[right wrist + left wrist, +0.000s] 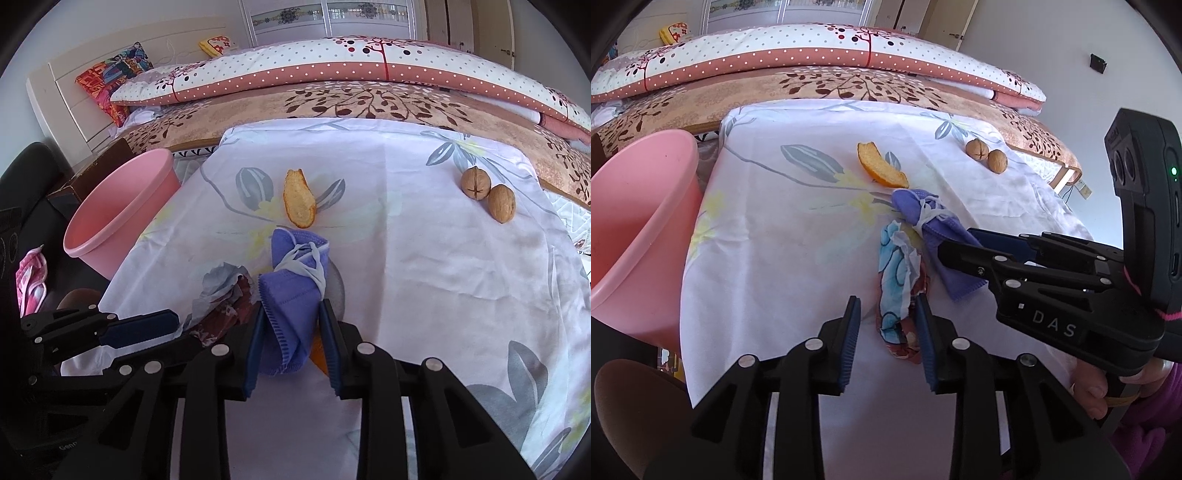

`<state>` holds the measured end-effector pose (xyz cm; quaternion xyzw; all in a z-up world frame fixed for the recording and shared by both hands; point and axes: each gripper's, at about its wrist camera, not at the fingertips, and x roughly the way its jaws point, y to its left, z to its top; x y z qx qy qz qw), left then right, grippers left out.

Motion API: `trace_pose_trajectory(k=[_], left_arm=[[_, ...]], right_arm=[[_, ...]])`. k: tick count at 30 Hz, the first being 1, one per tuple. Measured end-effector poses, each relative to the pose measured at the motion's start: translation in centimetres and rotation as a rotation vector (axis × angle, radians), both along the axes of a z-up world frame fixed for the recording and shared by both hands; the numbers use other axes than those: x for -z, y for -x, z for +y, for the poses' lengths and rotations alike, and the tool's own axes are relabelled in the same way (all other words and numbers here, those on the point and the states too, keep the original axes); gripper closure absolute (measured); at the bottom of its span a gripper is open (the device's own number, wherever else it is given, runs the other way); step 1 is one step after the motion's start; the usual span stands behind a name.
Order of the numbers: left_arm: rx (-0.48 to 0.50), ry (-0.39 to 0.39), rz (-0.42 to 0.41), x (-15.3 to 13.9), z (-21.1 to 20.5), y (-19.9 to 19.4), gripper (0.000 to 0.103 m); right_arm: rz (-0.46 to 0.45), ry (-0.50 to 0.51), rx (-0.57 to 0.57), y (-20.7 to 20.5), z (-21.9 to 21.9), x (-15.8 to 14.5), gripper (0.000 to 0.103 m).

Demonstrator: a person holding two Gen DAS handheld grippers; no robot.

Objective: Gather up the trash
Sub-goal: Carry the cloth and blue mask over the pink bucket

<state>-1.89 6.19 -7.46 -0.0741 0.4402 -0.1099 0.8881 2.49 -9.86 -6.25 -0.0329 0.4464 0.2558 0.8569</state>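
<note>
A purple face mask [291,291] with white ear loops lies on the white floral cloth; it also shows in the left wrist view [923,214]. My right gripper [291,332] is open with its fingers on either side of the mask's near end. A crumpled printed wrapper [899,280] lies left of the mask. My left gripper [888,325] is open, its right finger touching the wrapper's near end. An orange peel [881,166] lies further back. Two walnuts [986,155] sit at the far right. A pink bin [639,229] stands left of the table.
A bed with a dotted quilt [351,62] and brown leaf-print sheet runs behind the table. The right gripper's body [1071,291] crosses the right side of the left wrist view. A dark chair [26,184] and pink cloth [31,280] are at the left.
</note>
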Motion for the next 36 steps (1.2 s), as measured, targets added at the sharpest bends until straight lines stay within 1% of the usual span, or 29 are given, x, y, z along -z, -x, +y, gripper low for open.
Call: trace_pose_trajectory(k=[1,3,6,9,12,14,16,20,26,30,36], left_arm=[[0.005,0.001,-0.009,-0.1,-0.1,0.1,0.091],[0.011,-0.008,-0.028,-0.4,-0.2,0.2,0.094],[0.007,-0.015,-0.062,-0.9,-0.2,0.6,0.095],[-0.034,-0.02,-0.099,-1.5,0.5,0.8,0.095],[-0.08,-0.009,-0.127,-2.1,1.6,1.0,0.095],[-0.107,-0.006,-0.15,-2.6,2.3,1.2,0.095],[-0.132,-0.024,-0.184,-3.2,2.8,1.4,0.095],[-0.188,-0.062,-0.247,-4.4,3.9,2.0,0.095],[-0.285,-0.138,-0.321,-6.1,6.4,2.6,0.095],[-0.36,-0.141,-0.339,-6.8,9.1,2.9,0.095],[-0.477,-0.142,-0.337,-6.9,13.4,3.2,0.095]], right_arm=[[-0.003,-0.001,0.0,0.0,0.0,0.0,0.076],[-0.009,0.001,0.001,0.1,0.0,-0.1,0.076],[-0.015,-0.001,0.005,0.2,-0.1,-0.3,0.076],[-0.029,-0.01,0.016,0.3,-0.2,-0.8,0.076],[-0.048,-0.028,0.019,0.3,-0.1,-1.7,0.076],[-0.067,-0.039,0.004,0.5,0.3,-2.4,0.076],[-0.093,-0.048,-0.017,0.7,1.1,-3.2,0.076],[-0.124,-0.048,-0.058,0.7,3.3,-4.3,0.076],[-0.137,-0.061,-0.127,0.3,7.4,-5.5,0.076],[-0.124,-0.084,-0.17,-0.1,10.2,-6.2,0.076],[-0.115,-0.105,-0.24,-0.5,14.7,-7.0,0.076]])
